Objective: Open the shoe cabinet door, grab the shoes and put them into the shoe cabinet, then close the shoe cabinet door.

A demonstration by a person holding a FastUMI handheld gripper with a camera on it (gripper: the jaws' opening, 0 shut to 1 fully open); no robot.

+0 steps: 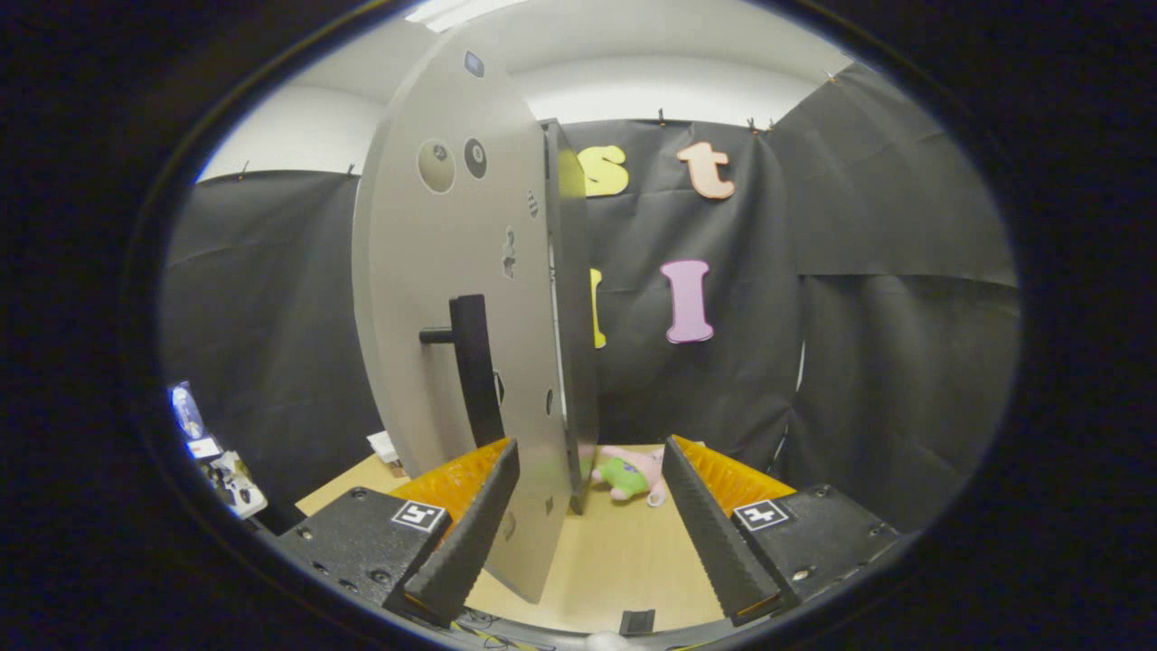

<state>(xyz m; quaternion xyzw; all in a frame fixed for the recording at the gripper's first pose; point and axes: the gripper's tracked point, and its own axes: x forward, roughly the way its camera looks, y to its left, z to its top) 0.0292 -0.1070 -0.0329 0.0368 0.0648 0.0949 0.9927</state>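
Jaws stand wide apart on the gripper (592, 529), holding nothing, with bare wooden table between the two fingers.

From the gripper view, the tall pale grey cabinet door (452, 298) swings open and stands edge-on just ahead of the left finger, its lower corner dropping in between the fingers. Its long axis runs straight up and down, and the free edge points back toward the camera. A black bar handle (475, 366) stands upright on the door's face, just above the left fingertip, held off the panel by a short stub. Behind the door's far edge sits the thin grey side of the cabinet body (571, 307), also upright.

Beyond the fingers, on the light wooden table (615, 561) near its far edge by the cabinet's foot, lies a small pink and green soft shoe (633, 475). It seems to lie on its side with its length running across the view; which end is the toe I cannot tell.

My read: the door-opening step looks done or nearly so, and the grab comes next. That calls for steering the open fingers past the door's lower corner, forward to the shoe, then turning to straddle its narrow width before closing.
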